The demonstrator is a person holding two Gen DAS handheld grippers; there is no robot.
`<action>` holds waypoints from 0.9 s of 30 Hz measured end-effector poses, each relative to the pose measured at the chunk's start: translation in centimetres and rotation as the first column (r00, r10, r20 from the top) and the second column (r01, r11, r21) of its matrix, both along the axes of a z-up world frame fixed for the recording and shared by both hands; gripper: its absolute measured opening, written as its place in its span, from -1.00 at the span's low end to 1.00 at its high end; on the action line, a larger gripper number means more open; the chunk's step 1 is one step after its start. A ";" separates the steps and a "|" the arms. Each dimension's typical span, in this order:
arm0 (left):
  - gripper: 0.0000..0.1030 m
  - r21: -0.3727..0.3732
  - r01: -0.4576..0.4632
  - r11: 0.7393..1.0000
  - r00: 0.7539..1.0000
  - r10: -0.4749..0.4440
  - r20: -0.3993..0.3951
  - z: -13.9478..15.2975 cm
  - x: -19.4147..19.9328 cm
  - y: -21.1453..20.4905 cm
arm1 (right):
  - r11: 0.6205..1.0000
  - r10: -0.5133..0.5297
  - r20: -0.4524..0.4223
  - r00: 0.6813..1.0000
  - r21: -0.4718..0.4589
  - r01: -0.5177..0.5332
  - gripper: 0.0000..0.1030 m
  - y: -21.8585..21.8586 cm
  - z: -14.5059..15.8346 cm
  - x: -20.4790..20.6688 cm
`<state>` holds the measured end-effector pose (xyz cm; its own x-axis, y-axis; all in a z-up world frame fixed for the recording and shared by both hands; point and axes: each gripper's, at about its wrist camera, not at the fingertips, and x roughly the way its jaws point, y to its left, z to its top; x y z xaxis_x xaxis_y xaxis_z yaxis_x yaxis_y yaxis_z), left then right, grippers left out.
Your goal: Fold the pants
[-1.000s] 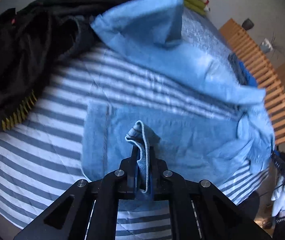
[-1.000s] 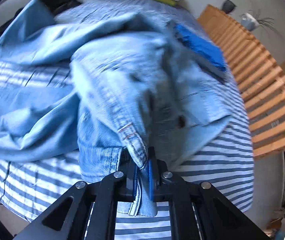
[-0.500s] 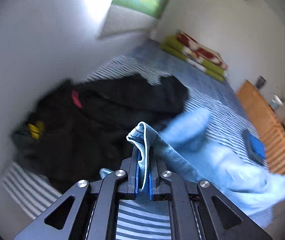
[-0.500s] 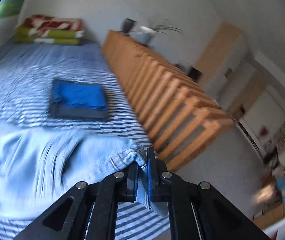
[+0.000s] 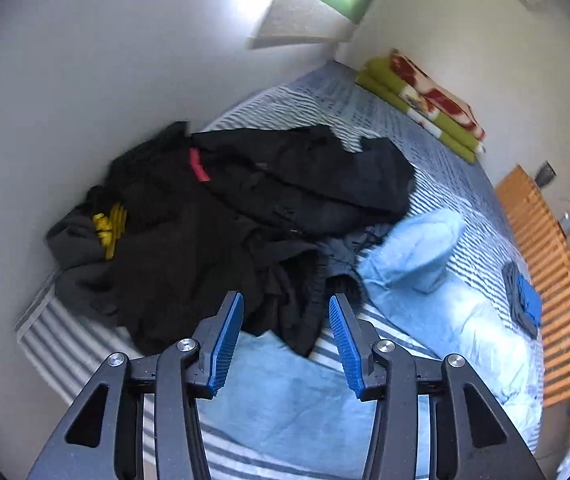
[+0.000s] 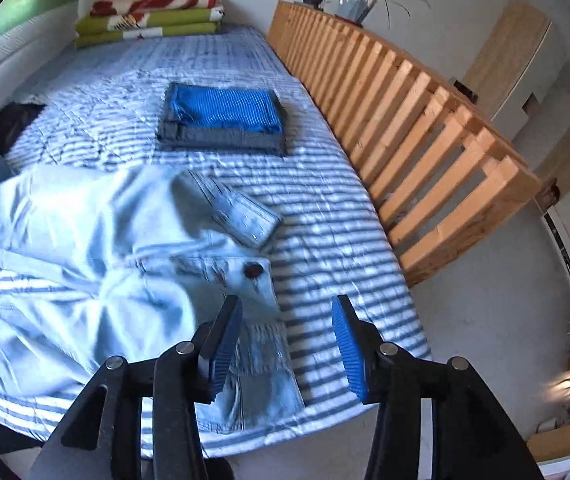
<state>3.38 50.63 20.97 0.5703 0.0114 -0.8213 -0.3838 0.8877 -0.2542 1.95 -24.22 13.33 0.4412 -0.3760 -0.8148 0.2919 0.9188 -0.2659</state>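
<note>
Light blue jeans [image 6: 85, 240] lie spread and rumpled across the striped bed [image 6: 325, 208]. Their waistband with a dark button [image 6: 252, 270] lies just beyond my right gripper [image 6: 287, 340], which is open and holds nothing. In the left wrist view the jeans' legs [image 5: 425, 300] stretch along the bed's near side, one leg end bunched up at the right. My left gripper [image 5: 285, 344] is open above the denim, its blue pads [image 5: 227, 344] bare.
A heap of black clothes [image 5: 225, 232] covers the bed against the white wall. Folded blue and grey garments [image 6: 223, 120] sit in a stack mid-bed. Folded green and red blankets [image 6: 149, 14] lie at the head. A wooden slatted rail [image 6: 413, 120] runs along the bed's far side.
Both grippers were shut on the jeans and lifting them; now both have opened and the jeans have dropped onto the bed.
</note>
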 end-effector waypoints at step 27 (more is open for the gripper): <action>0.58 0.028 0.288 0.957 0.946 -0.280 -0.163 -10.9 29.3 -20.8 | 0.912 -0.209 -0.140 0.968 0.329 0.245 0.00 -8.6 -12.1 18.0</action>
